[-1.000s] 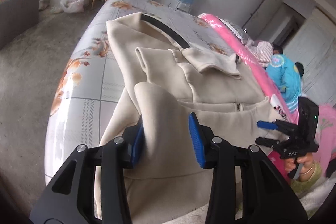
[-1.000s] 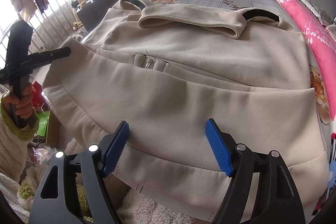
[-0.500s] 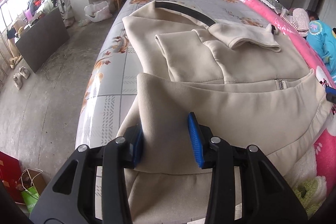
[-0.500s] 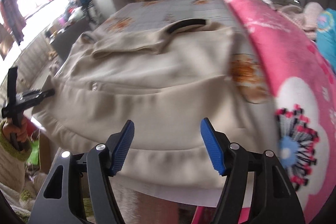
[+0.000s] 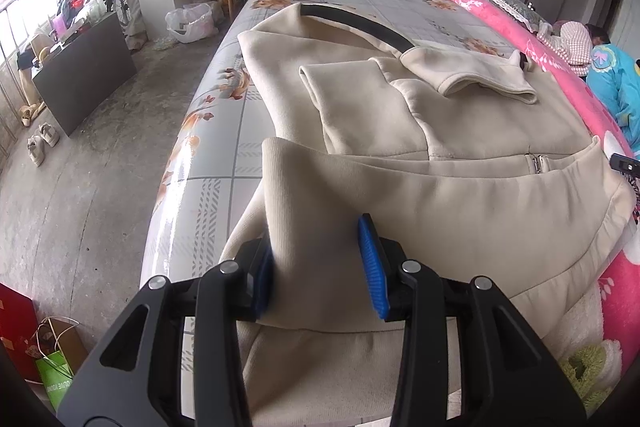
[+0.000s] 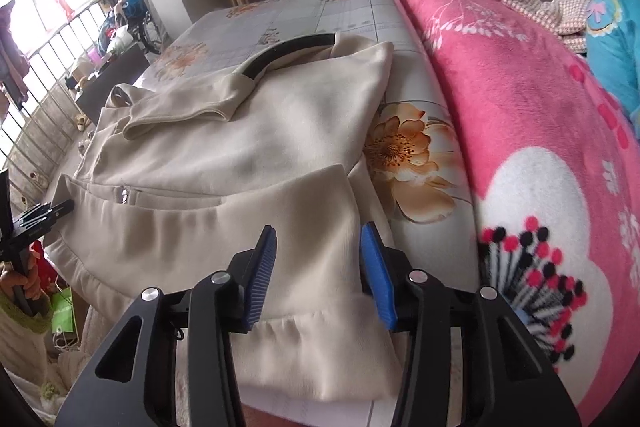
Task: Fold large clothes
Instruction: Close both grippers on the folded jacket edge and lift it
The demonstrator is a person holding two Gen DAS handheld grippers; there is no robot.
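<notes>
A beige jacket [image 5: 460,115] with a black collar band lies on the bed, sleeves folded across its chest and its lower hem turned up over the zip. My left gripper [image 5: 320,263] is shut on a raised bunch of the hem at its left corner. That gripper also shows at the left edge of the right wrist view [image 6: 40,215], held in a hand. My right gripper [image 6: 320,267] is closing over the right corner of the jacket [image 6: 240,147]. Cloth lies between its blue pads, which do not press on it.
The bed [image 5: 224,131] has a glossy floral sheet. A pink blanket [image 6: 520,107] runs along its right side, with a person in blue [image 5: 616,87] beyond. Bare concrete floor, a dark board [image 5: 84,83], shoes and bags lie left of the bed.
My right gripper slid rightward along the hem to the jacket's right corner and its jaws narrowed. The left gripper kept its hold while its view swung left.
</notes>
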